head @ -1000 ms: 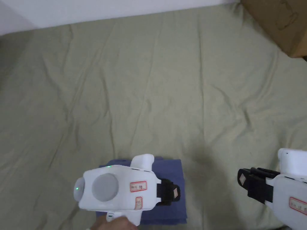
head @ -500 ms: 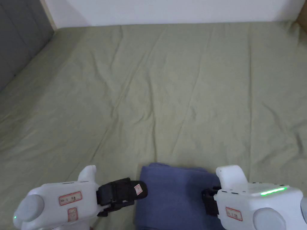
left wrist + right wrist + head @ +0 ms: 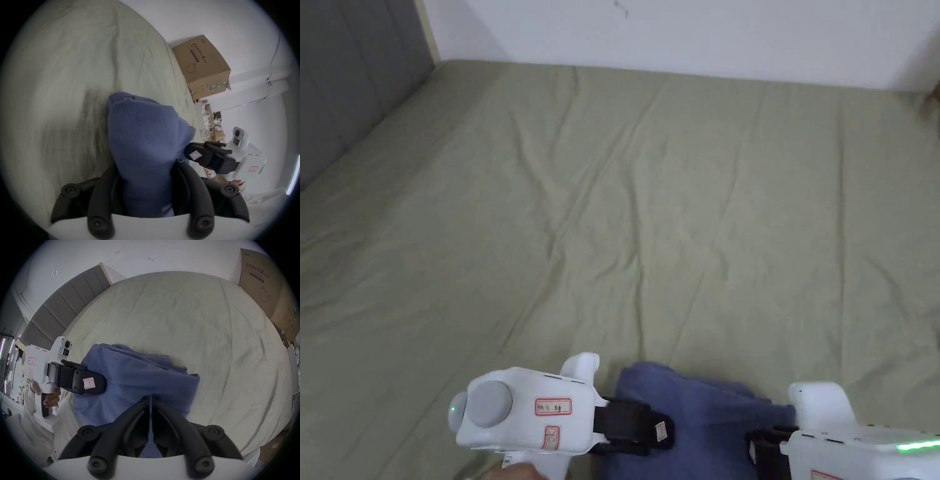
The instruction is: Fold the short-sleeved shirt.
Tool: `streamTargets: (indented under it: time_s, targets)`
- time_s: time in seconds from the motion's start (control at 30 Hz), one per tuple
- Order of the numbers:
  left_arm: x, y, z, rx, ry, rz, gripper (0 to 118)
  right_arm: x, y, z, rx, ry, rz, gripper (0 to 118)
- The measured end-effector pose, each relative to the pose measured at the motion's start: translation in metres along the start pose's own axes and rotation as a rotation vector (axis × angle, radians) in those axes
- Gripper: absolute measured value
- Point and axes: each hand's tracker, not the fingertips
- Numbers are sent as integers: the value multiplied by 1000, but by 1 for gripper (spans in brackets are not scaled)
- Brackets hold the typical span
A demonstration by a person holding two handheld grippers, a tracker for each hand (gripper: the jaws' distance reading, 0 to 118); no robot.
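Note:
The blue shirt (image 3: 706,412), folded into a thick bundle, sags between both grippers just above the green bed sheet (image 3: 675,219) at its near edge. My left gripper (image 3: 659,431) comes in from the left, and its jaws press on the left end of the shirt (image 3: 142,138). From the right, my right gripper (image 3: 759,447) has its jaws nearly together on the right end of the shirt (image 3: 138,373). The left gripper (image 3: 90,384) also shows in the right gripper view, held by a hand. The right gripper (image 3: 193,152) lies past the cloth in the left gripper view.
A cardboard box (image 3: 267,288) stands at the bed's far right corner. A grey padded headboard (image 3: 350,94) runs along the left side and a white wall along the back. The wrinkled sheet stretches wide beyond the shirt.
A second ago the shirt lay flat, with the right gripper well off to its right. Both grippers have since closed in on its ends, and the cloth now bunches between them. The head camera has shifted.

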Motion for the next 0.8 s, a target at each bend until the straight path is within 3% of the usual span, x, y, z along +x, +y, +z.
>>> streamTargets:
  time_s: [0.2,0.27,0.43,0.53,0.63,0.67,0.7,0.73,0.8]
  targets:
    - [-2,33,71,103,151,-92,36,-3,3,18,33,-5,-5,3]
    - [-8,51,111,113,281,-135,36,-3,3,23,46,-8,-5,3]
    - [-40,104,208,92,767,-201,36,3,1,25,63,-16,-52,3]
    - [-75,130,248,31,1036,-181,36,8,0,23,55,-37,-65,3]
    - [-102,134,280,40,1196,-205,37,16,-1,21,46,-52,-78,3]
    - [-107,133,286,40,1266,-204,46,18,-2,20,44,-57,-83,3]
    - [-106,131,290,28,1351,-194,67,21,-2,20,40,-64,-91,3]
    - [-105,129,295,60,1393,-177,81,21,-2,20,41,-65,-97,3]
    - [-98,122,300,154,1425,-157,99,19,-1,19,40,-67,-115,3]
